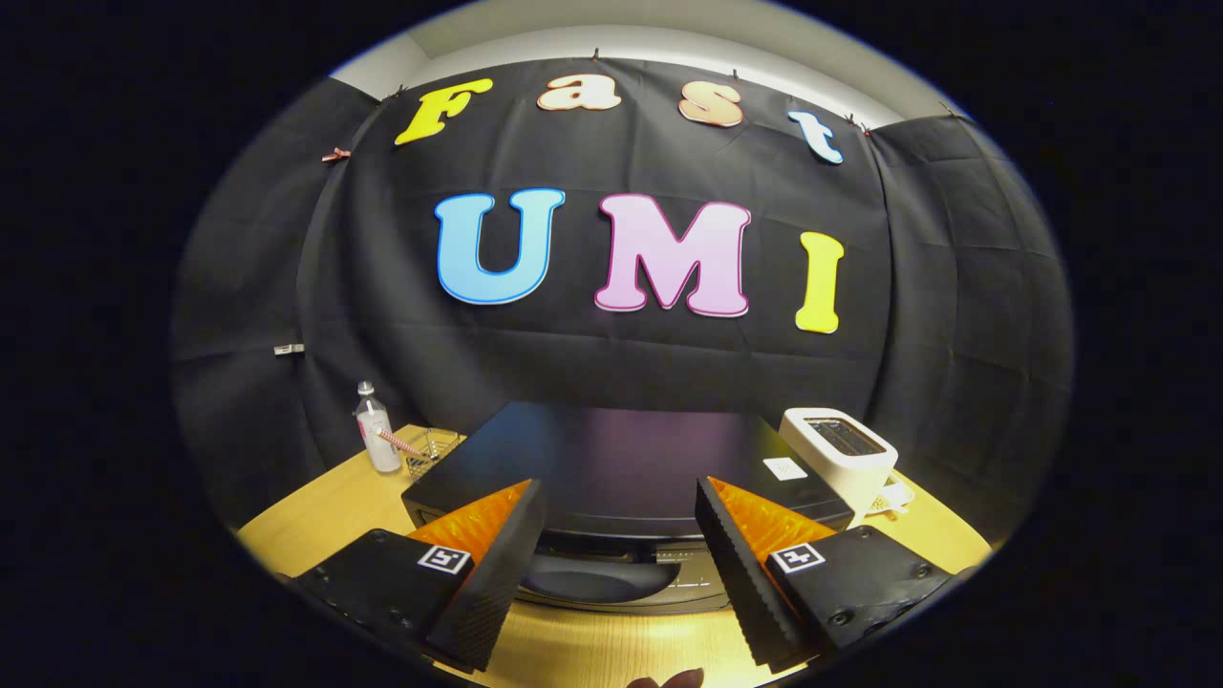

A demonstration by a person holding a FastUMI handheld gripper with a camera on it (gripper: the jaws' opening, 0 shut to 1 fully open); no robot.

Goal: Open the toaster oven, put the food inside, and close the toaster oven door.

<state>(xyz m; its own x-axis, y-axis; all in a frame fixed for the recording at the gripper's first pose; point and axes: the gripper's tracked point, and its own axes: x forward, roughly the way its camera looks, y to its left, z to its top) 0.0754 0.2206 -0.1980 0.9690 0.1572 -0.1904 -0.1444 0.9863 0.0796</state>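
Toaster oven [621, 468] – on bench [325, 516], dead ahead at 12 o'clock, long axis crosswise, door facing gripper [619, 535]. Gripper fingers spread, empty, straddling door front. Food not identifiable.

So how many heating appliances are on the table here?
2. The black toaster oven sits just ahead of the open tool, whose fingers hold nothing. The white toaster stands beside the oven's right rear corner. Others may be hidden behind the oven.
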